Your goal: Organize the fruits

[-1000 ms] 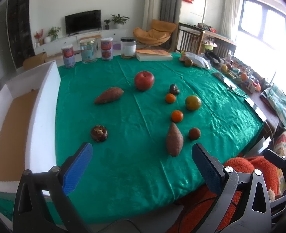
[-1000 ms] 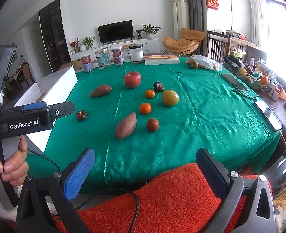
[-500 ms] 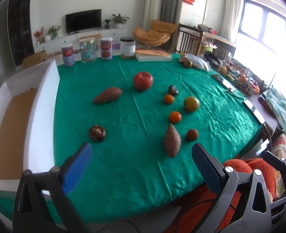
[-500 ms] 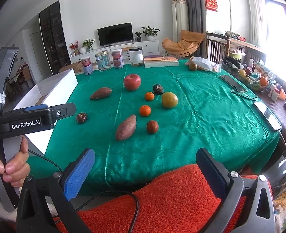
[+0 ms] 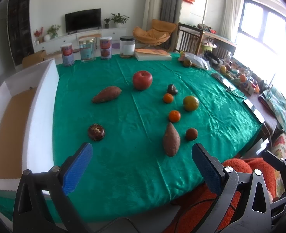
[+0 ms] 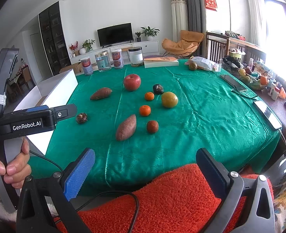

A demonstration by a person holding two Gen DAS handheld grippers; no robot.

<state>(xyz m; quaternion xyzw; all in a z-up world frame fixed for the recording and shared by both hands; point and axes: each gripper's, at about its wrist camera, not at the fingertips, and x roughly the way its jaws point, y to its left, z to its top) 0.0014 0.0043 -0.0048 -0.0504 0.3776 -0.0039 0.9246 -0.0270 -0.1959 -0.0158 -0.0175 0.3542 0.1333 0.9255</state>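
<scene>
- The nearer sweet potato [image 5: 171, 139] lay on the green tablecloth [image 5: 123, 163] closest to the table's front edge, with a small brown round fruit [image 5: 191, 134] just beside it on the right and a small orange [image 5: 174, 116] just beyond its far tip
- Its long axis ran roughly away from the person — narrow tip far, blunt end near — so in the left wrist view it pointed almost straight along the fingers, and a grasp across its width looked the natural one
- From the left gripper [image 5: 142, 167] it sat ahead and a little right of centre, well inside the span between the two blue pads; that gripper was spread wide and held nothing
- From the right gripper [image 6: 145, 169] the same sweet potato [image 6: 126, 127] lay ahead and left of centre, tilted; this gripper too stood wide apart and empty, hanging over an orange-red fluffy cloth [image 6: 172, 194] short of the table edge
- The left one seemed the nearer — its pads already reached over the cloth-covered table
- The white box [image 5: 36, 104] stood along the table's left side, likely the destination; a dark round fruit [image 5: 96, 132] lay close to its wall, a second sweet potato [image 5: 106, 94] and a red apple [image 5: 142, 80] farther back
</scene>
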